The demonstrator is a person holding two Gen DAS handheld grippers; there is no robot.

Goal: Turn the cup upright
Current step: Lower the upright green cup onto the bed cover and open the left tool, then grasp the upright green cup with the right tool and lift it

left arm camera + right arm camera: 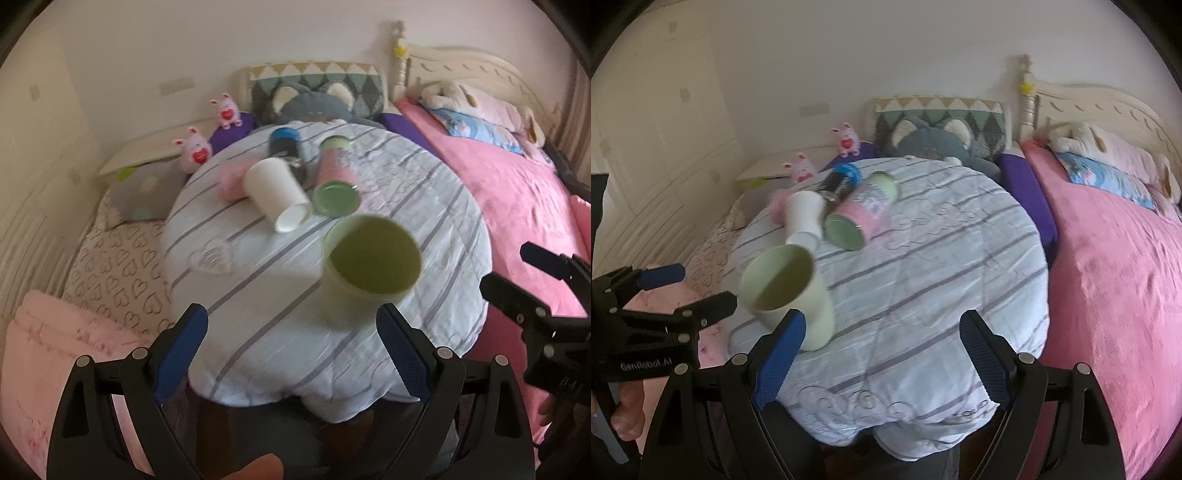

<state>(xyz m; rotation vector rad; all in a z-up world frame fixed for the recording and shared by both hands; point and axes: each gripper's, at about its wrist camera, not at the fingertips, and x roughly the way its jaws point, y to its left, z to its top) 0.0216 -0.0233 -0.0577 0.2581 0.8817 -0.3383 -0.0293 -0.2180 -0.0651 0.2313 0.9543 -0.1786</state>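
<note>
Bedroom it was, with a round table under a pale striped cloth pushed up against a bed's pink blanket. And the pale green cup stood mouth-up on that table, at its near side, blurred in both views, nothing gripping it! The left gripper hung released just short of the cup, blue pads wide apart, the cup sitting beyond its right-hand finger. The right gripper gaped just as wide over bare cloth, the cup showing just behind its left pad; contact there was impossible to judge. Behind the cup, toward the table's far side, lay a white paper cup on its side, a pink-and-green tumbler beside it, also down, and a black bottle with a blue cap beyond those. Past the table's far edge slumped a big grey plush cat, with two small pink plush toys off to its left.
</note>
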